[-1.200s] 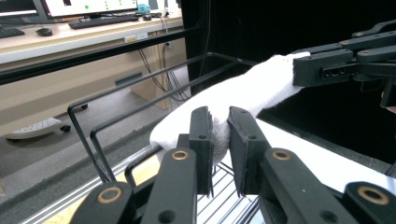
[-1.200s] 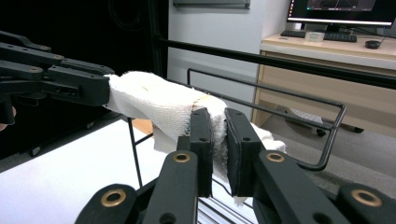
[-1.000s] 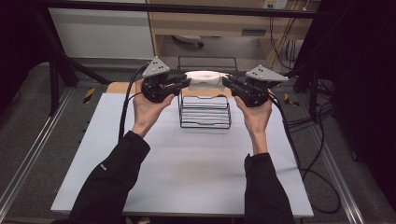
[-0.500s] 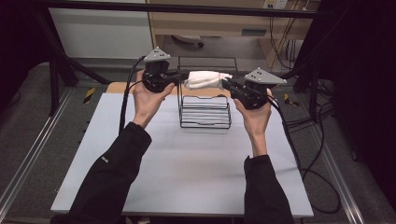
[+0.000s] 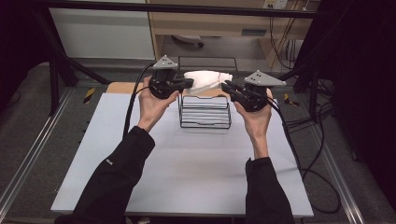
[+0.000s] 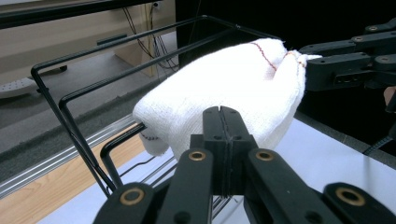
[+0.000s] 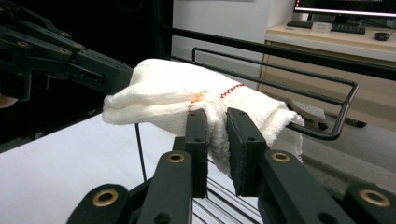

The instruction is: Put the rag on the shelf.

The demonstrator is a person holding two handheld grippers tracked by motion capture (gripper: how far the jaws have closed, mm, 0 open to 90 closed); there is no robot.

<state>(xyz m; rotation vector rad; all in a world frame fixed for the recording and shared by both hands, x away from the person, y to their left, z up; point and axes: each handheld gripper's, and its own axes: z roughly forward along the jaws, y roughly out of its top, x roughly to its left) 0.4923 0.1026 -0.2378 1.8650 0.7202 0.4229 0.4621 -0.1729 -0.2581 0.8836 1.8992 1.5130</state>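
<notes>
Since a second before, the left gripper [image 5: 189, 84] had drifted left along the white cloth [image 5: 205, 80] and its jaws had just closed, pinching the cloth's left end. That cloth hung stretched above the black wire rack [image 5: 204, 112], which stood on the white table [image 5: 196, 163]. At the cloth's right end, the right gripper [image 5: 226, 87] clamped a fold, its jaws having just eased slightly apart.
</notes>
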